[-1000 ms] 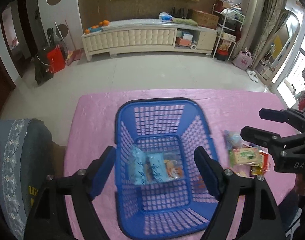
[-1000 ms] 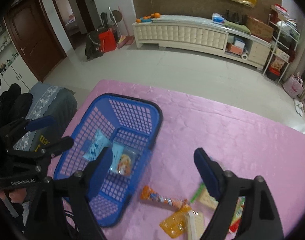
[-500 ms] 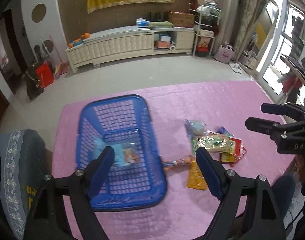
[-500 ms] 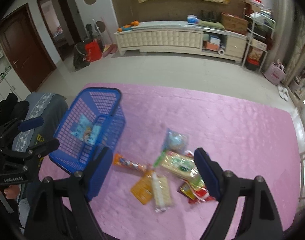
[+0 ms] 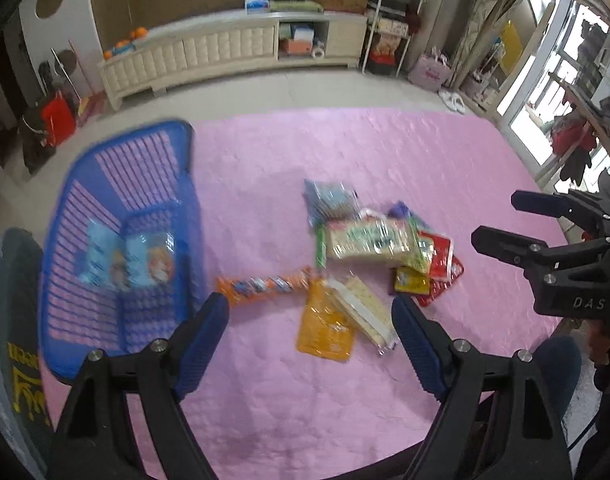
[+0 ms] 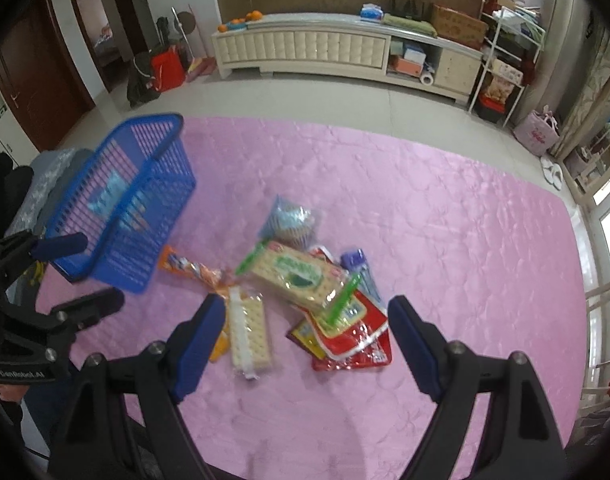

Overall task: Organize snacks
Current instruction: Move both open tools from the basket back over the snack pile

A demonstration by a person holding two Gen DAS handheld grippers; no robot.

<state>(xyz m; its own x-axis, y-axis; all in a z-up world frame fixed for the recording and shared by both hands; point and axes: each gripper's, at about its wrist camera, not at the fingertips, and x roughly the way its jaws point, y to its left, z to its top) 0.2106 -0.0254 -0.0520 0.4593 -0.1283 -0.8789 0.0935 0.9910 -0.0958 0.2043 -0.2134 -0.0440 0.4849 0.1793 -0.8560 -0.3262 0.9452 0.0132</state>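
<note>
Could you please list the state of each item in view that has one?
Basket: upright on the cloth, holding two blue packets.
Cracker pack: sealed, lying on top of the loose pile.
Orange packet: flat on the cloth.
Left gripper: open, empty.
Right gripper: open, empty.

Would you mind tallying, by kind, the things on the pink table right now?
Blue basket: 1
Snack packets in the basket: 2
Loose snack packets on the cloth: about 9, since the pile overlaps
Total: about 12
</note>
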